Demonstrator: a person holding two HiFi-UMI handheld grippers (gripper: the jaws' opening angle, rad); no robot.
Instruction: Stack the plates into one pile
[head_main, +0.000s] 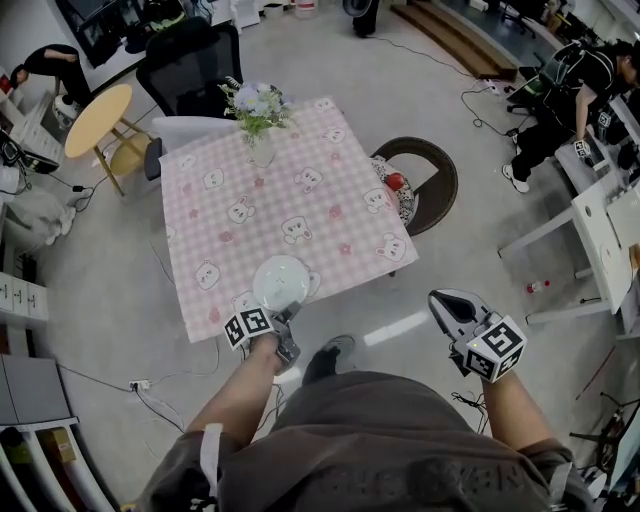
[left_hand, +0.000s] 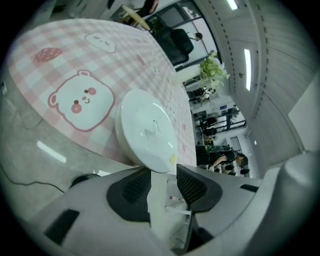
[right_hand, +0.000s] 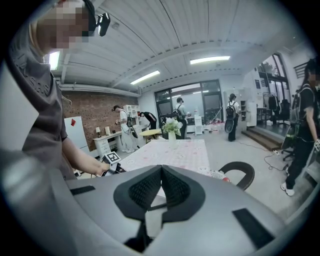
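My left tongs stand at the near edge of the surface. Their jaws are partly apart and the pads press on nothing. The white plates lie on the pink checked cloth just beyond the tips, with the near rim at the gap between the jaws. I cannot tell if the rim touches them, nor how many plates there are. A vase of flowers stands at the far edge. A dark round chair sits right of the surface. My right tongs hang off the surface at near right, jaws closed together and empty.
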